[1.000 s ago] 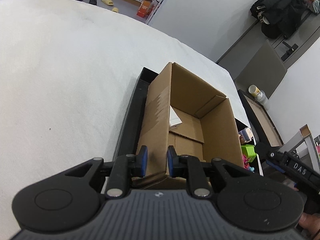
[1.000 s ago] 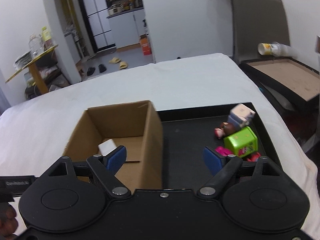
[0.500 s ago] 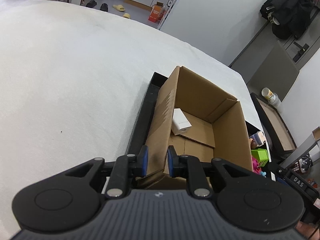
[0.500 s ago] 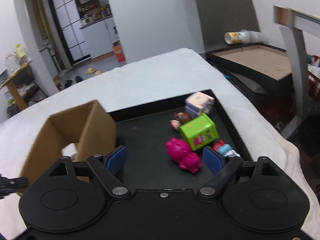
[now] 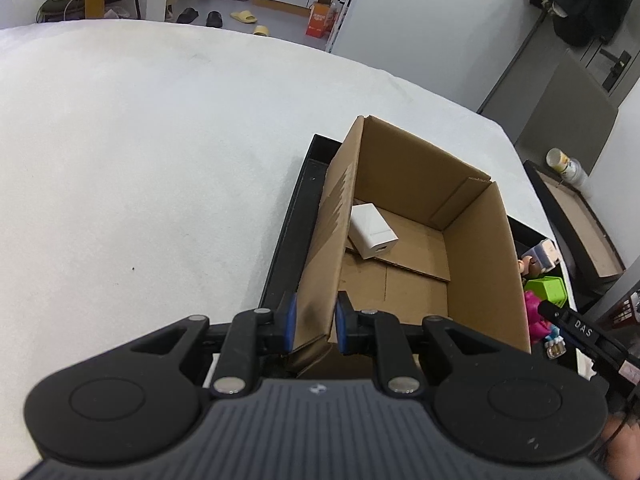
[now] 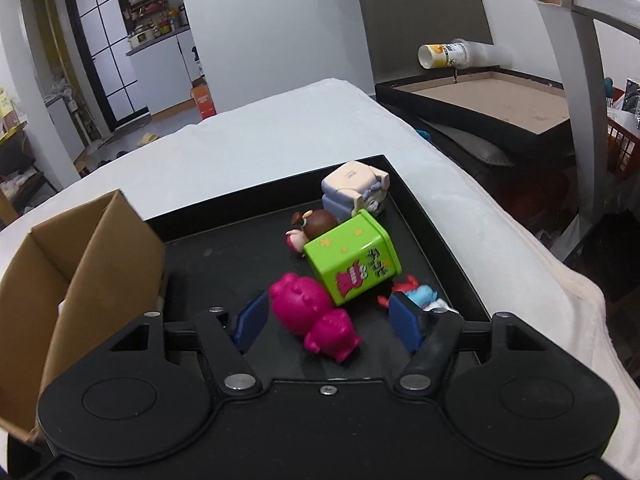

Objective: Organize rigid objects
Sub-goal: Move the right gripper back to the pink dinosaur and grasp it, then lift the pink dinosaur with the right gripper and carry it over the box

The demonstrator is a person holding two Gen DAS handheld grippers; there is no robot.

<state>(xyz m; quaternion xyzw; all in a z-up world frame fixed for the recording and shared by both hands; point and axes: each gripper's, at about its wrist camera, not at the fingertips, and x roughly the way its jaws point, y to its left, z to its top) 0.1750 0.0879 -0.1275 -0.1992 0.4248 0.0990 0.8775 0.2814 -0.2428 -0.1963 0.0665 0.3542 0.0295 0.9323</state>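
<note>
My left gripper (image 5: 312,326) is shut on the near wall of an open cardboard box (image 5: 476,248) that stands on a black tray (image 5: 288,240). A white charger block (image 5: 372,232) lies inside the box. In the right wrist view my right gripper (image 6: 326,320) is open, its pads on either side of a magenta pig toy (image 6: 312,312) lying on the black tray (image 6: 224,264). Behind it lie a green tin (image 6: 352,266), a brown-haired figurine (image 6: 314,226), a pale lavender block toy (image 6: 354,192) and a small red-and-blue toy (image 6: 420,294). The box (image 6: 80,264) stands at the left.
The tray lies on a white cloth-covered table (image 5: 140,160). To the right of the table stand a dark framed board (image 6: 492,96) with a tipped can (image 6: 444,56) and a metal chair frame (image 6: 580,20). A doorway and kitchen lie beyond.
My right gripper swung right from the box and came down over the toys, now straddling the pink pig. My left gripper kept its hold on the box wall.
</note>
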